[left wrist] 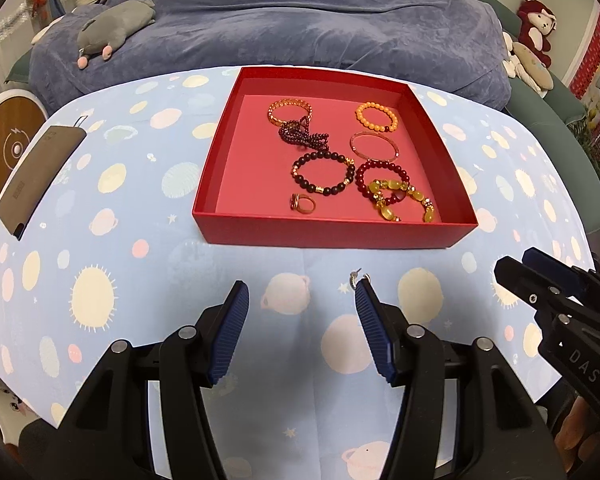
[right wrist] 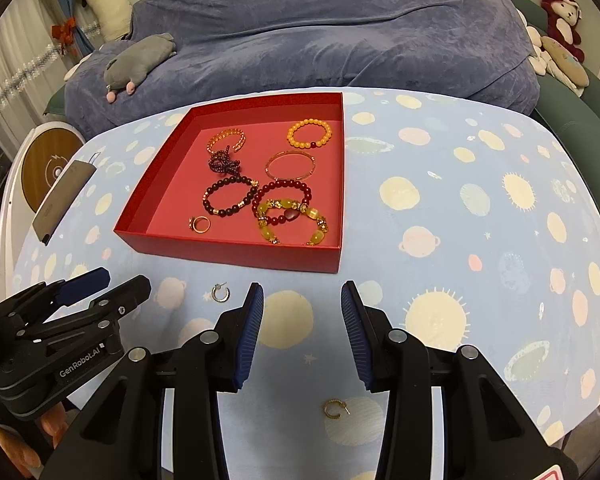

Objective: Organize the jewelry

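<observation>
1. My left gripper [left wrist: 302, 290] tilts steeply down over the table [left wrist: 140, 280], fingers spread, holding nothing; a silver earring [right wrist: 220, 293] lies just beside its right fingertip.
2. The red box [right wrist: 236, 246] of bracelets and a ring [right wrist: 201, 224] sits beyond both grippers.
3. My right gripper [right wrist: 302, 292] also tilts down, fingers parted and empty; a gold earring [right wrist: 334, 409] lies on the table between them, untouched.

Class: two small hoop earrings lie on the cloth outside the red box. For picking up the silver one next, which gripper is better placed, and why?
Left. The silver earring lies at the tip of the left gripper, whose jaws are open and empty. The right gripper is nearer the gold earring.
</observation>
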`<state>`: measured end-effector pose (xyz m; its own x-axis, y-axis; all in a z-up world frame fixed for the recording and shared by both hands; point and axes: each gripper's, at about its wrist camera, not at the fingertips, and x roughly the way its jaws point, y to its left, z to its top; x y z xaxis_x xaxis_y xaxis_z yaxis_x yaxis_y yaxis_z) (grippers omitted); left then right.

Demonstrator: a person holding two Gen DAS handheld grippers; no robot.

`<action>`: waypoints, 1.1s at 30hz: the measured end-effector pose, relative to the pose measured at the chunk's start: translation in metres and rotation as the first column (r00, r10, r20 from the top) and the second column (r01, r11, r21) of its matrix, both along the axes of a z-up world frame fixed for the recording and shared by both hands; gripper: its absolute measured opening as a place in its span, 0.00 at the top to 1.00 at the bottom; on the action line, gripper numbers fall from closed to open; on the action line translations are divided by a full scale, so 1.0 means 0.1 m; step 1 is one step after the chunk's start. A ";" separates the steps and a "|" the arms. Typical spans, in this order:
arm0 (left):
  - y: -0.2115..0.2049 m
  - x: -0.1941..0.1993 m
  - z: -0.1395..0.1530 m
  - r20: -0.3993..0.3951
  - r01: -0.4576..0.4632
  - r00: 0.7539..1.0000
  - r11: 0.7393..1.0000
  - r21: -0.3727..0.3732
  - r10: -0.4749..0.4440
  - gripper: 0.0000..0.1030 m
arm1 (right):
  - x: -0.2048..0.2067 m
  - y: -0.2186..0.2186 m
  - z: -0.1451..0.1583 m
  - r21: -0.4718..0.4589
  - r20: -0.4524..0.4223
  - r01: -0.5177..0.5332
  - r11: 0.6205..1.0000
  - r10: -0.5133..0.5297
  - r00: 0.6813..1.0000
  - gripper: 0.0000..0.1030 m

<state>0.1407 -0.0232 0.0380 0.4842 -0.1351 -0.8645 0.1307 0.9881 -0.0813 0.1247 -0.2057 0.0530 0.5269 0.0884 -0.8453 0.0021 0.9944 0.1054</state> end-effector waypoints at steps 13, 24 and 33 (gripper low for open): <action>0.10 -0.41 -0.25 -0.034 -0.038 0.999 0.999 0.035 0.039 0.49 | -0.61 -0.21 -0.47 -0.032 -0.100 0.022 0.999 -0.025 0.995 0.61; 0.15 -0.56 -0.38 -0.052 -0.058 0.997 0.997 0.052 0.060 0.49 | -0.68 -0.20 -0.71 -0.026 -0.132 0.022 0.999 -0.025 0.991 0.61; 0.13 -0.57 -0.40 -0.058 -0.059 0.996 0.997 0.056 0.062 0.49 | -0.59 -0.11 -0.80 -0.042 -0.132 -0.004 0.999 -0.002 0.991 0.64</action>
<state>0.0836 -0.0099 -0.0019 0.4378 -0.0596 -0.8971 0.0669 0.9972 -0.0336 0.0660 -0.2163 -0.0266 0.4101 0.0517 -0.9106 0.0120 0.9980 0.0621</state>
